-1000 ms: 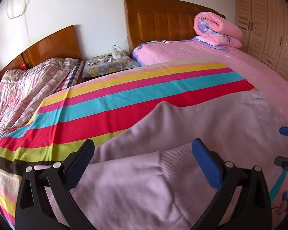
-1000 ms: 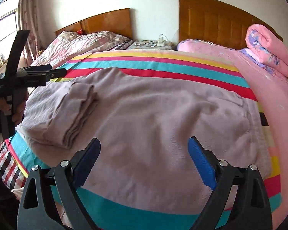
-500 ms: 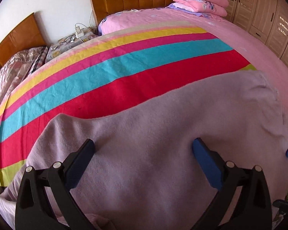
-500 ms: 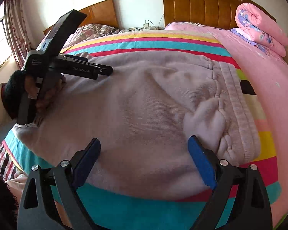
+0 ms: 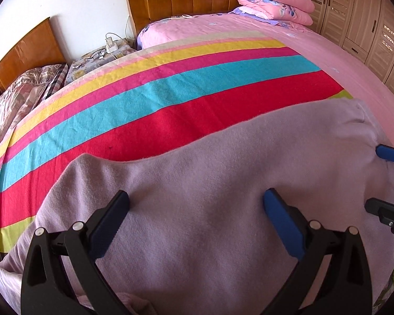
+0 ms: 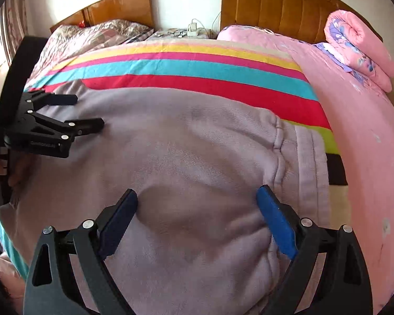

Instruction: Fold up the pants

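Left gripper [image 5: 197, 215]: I hold it with the jaws spread wide, over the pants near the bed's near edge, toward the left end of the garment. Nothing is between the pads.
Right gripper [image 6: 197, 210]: I hold it with the jaws spread wide, low over a raised bulge of cloth just short of the waistband. Nothing is gripped; whether the tips touch the cloth I cannot tell.
Pants [image 6: 183, 136]: pale lilac knit, lying across the near part of the bed on the striped blanket [image 5: 170, 97], lengthwise along the near edge.
Waistband [image 6: 310, 162]: gathered, at the right end of the pants, with puckered folds beside it.
Far edge of pants: runs along the red stripe; it is uneven and dips toward me at the left end.
Risk, bunching: closing on the bulge would likely take several layers and set a crooked crease.
Risk, slip: the knit looks thick and soft; a shallow bite could let it slide out mid-lift.
Risk, drag: the blanket may lift with the cloth if I pinch too deep.
Far end of bed: rolled pink quilt [image 5: 273, 0] by the headboard [image 6: 289, 5], well apart from the work.
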Demonstrator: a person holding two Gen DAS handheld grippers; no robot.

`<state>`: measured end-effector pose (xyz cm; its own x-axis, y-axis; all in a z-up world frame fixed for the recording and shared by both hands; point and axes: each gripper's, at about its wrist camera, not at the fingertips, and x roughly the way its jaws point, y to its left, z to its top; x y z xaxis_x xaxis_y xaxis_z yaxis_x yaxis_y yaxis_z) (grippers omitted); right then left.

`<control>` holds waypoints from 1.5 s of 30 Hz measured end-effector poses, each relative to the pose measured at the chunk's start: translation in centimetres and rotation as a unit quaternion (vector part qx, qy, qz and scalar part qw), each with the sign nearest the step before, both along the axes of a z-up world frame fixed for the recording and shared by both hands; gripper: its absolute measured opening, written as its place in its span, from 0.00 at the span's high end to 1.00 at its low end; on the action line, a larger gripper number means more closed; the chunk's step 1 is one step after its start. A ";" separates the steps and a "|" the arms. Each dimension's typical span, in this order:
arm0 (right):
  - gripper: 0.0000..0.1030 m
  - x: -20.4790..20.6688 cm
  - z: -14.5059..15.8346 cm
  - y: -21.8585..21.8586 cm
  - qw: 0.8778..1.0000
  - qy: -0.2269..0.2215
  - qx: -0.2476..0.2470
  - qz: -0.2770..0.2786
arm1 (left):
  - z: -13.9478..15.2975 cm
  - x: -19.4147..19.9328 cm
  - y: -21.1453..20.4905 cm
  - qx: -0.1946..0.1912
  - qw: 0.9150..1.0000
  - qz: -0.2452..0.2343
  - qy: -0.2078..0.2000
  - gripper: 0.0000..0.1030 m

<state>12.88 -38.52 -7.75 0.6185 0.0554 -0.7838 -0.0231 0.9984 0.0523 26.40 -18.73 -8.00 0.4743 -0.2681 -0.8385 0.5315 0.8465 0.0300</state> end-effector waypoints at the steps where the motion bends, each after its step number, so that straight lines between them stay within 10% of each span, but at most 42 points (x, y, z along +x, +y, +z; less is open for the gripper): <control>1: 0.13 -0.5 0.0 -0.3 1.000 -0.009 0.010 -0.004 | 0.0 0.0 0.0 0.000 1.000 0.000 0.000 0.01; 9: 0.13 -5.9 1.8 2.6 0.998 -0.061 0.004 -0.018 | 0.0 -0.1 0.0 -0.003 1.000 0.002 0.002 0.01; 12: 0.10 -7.2 -0.3 4.5 0.994 -0.049 -0.094 -0.016 | 0.0 -0.1 -0.1 -0.001 1.000 0.002 0.000 0.01; 25: 0.10 -8.2 -1.4 4.5 0.993 -0.076 -0.081 -0.042 | 0.5 -0.5 -0.2 -0.004 1.000 0.000 -0.009 0.01; 32: 0.10 -9.0 0.2 4.8 0.993 -0.067 -0.087 -0.045 | 8.6 -4.8 5.5 -0.127 0.989 -0.011 -0.071 0.01; 45: 0.11 -15.7 0.1 -2.3 0.963 -0.069 0.217 -0.146 | 4.0 -12.0 26.1 -0.048 0.981 0.175 -0.064 0.01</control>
<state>-2.79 -40.82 -7.65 0.7536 0.1667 -0.6359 0.2187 0.8486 0.4817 14.38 7.41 -4.00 0.6512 -0.1460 -0.7447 0.2058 0.9785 -0.0119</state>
